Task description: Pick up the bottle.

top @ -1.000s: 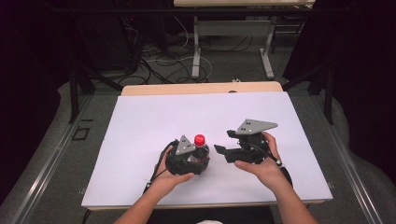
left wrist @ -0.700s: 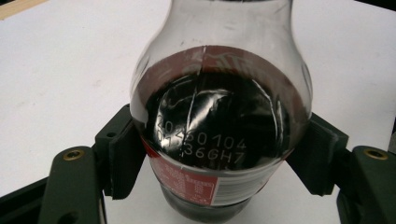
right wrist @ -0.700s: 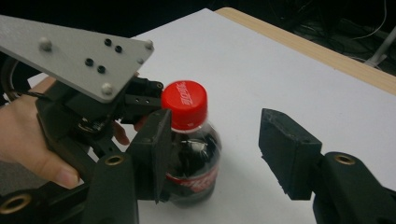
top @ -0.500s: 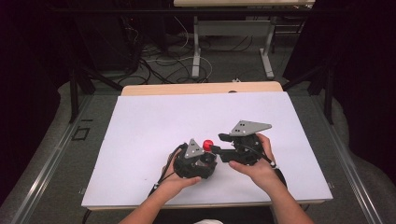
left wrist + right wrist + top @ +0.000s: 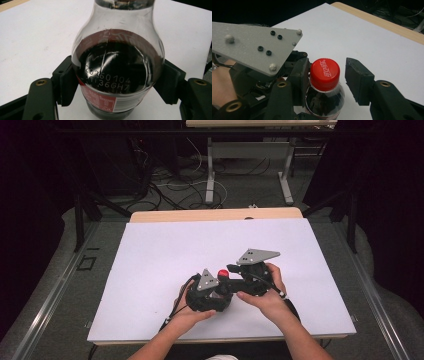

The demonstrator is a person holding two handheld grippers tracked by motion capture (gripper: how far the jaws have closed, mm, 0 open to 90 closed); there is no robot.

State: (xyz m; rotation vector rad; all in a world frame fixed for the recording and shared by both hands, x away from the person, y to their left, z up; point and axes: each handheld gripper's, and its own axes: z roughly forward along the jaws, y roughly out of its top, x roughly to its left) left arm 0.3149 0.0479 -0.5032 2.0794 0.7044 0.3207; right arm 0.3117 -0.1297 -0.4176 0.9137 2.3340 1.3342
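A small cola bottle (image 5: 117, 72) with dark drink and a red cap (image 5: 325, 73) is clamped at its body between the pads of my left gripper (image 5: 117, 86), which is shut on it. In the high view that gripper (image 5: 216, 292) sits near the table's front with the cap (image 5: 223, 273) sticking out. My right gripper (image 5: 328, 78) has come in from the right and straddles the cap. Its jaws have just been closing. The left pad (image 5: 300, 75) lies against the cap, while the right pad (image 5: 358, 80) stands a small gap away.
A white sheet (image 5: 150, 270) covers the wooden table (image 5: 215, 215). Both hands (image 5: 267, 297) rest low near the front edge. The left gripper's grey plate (image 5: 257, 47) lies close to the left of the cap. Cables and table legs lie on the floor beyond.
The right gripper has moved left to the bottle and its jaws have narrowed around the red cap. The left gripper has shifted slightly right with the bottle.
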